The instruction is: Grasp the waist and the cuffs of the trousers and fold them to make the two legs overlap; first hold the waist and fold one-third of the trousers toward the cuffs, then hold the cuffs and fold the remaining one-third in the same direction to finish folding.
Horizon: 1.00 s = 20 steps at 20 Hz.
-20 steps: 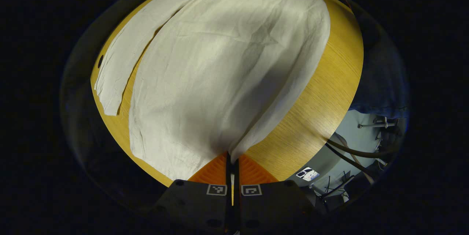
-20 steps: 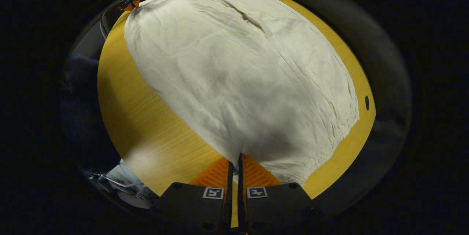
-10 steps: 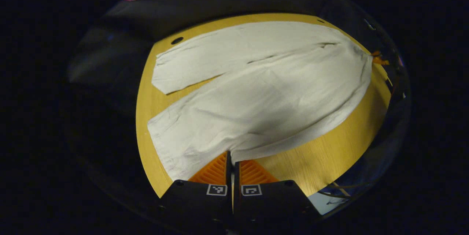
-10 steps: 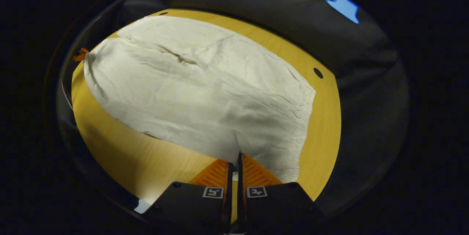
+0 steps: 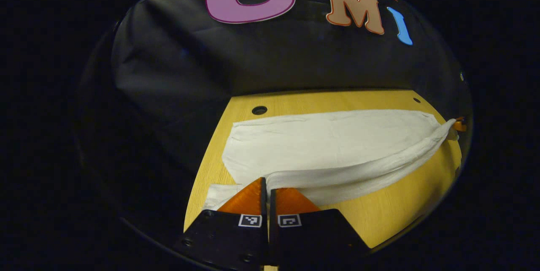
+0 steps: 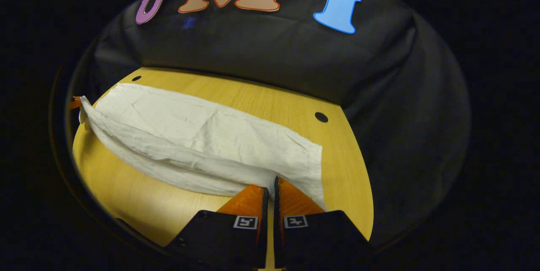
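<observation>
Cream-white trousers point(image 5: 329, 144) lie stretched across the wooden table point(image 5: 379, 216), the near leg carried over toward the far one. My left gripper point(image 5: 265, 180) is shut on the cloth at the cuff end, low over the table. My right gripper point(image 6: 271, 180) is shut on the trousers point(image 6: 202, 136) at the gathered waist end. In the left gripper view the right gripper point(image 5: 459, 124) shows as a small tip at the far right, pinching the cloth's corner. The left gripper point(image 6: 76, 103) appears the same way at the far left of the right gripper view.
The table point(image 6: 147, 203) has small round holes near its far edge point(image 5: 259, 110) point(image 6: 321, 117). The booth's black cloth wall point(image 5: 253, 60) stands just behind the table. Bare wood lies in front of the trousers on the near side.
Both grippers, still shut on the cloth, have swung forward and down toward the far side, carrying the near leg over the other. The views went from looking down to level.
</observation>
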Tool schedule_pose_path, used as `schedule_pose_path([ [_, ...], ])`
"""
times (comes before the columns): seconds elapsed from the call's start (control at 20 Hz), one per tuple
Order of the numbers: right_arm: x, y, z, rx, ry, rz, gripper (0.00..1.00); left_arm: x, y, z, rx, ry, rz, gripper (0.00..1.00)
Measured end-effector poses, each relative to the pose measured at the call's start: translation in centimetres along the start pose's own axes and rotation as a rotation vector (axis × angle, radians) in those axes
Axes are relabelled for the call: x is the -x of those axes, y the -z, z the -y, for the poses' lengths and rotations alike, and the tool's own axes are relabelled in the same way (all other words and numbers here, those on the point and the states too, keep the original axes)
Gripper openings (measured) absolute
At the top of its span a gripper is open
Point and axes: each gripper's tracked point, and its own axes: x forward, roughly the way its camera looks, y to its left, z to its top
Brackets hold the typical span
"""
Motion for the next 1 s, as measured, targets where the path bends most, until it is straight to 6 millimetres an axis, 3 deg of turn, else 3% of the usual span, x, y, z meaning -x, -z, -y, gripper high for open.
schedule_pose_path([
  [0.05, -0.9, -1.4, 0.3, -0.004, 0.017, 0.018, 0.08, -0.4, -1.6, 0.4, 0.031, 0.007, 0.018, 0.00],
  [0.1, -1.7, -2.8, 0.3, -0.023, 0.026, 0.044, 0.08, 1.6, -4.3, 1.3, 0.066, 0.019, 0.044, 0.00],
  [0.25, -4.7, -5.8, 0.1, -0.043, 0.054, 0.085, 0.07, -4.0, -6.6, 1.5, 0.114, 0.019, 0.087, 0.00],
  [0.5, -10.8, -7.3, -1.7, -0.080, 0.034, 0.084, 0.06, -12.5, -6.8, 1.4, 0.098, -0.010, 0.070, 0.00],
  [0.65, -14.3, -6.0, -2.7, -0.134, 0.000, 0.037, 0.06, -16.0, -5.8, 1.5, 0.077, -0.037, 0.039, 0.00],
  [0.75, -15.7, -5.1, -3.0, -0.182, -0.029, 0.006, 0.08, -16.9, -5.0, 1.5, 0.070, -0.046, 0.024, 0.00],
  [0.85, -16.3, -5.2, -2.9, -0.213, -0.043, 0.009, 0.13, -17.3, -5.0, 1.2, 0.056, -0.066, 0.026, 0.00],
  [0.95, -16.0, -5.7, -2.8, -0.247, -0.049, 0.017, 0.25, -17.8, -5.3, 1.1, 0.064, -0.067, 0.049, 0.05],
  [1.0, -15.7, -6.1, -3.0, -0.270, -0.068, 0.020, 0.50, -17.4, -5.5, 0.9, 0.074, -0.073, 0.054, 0.11],
])
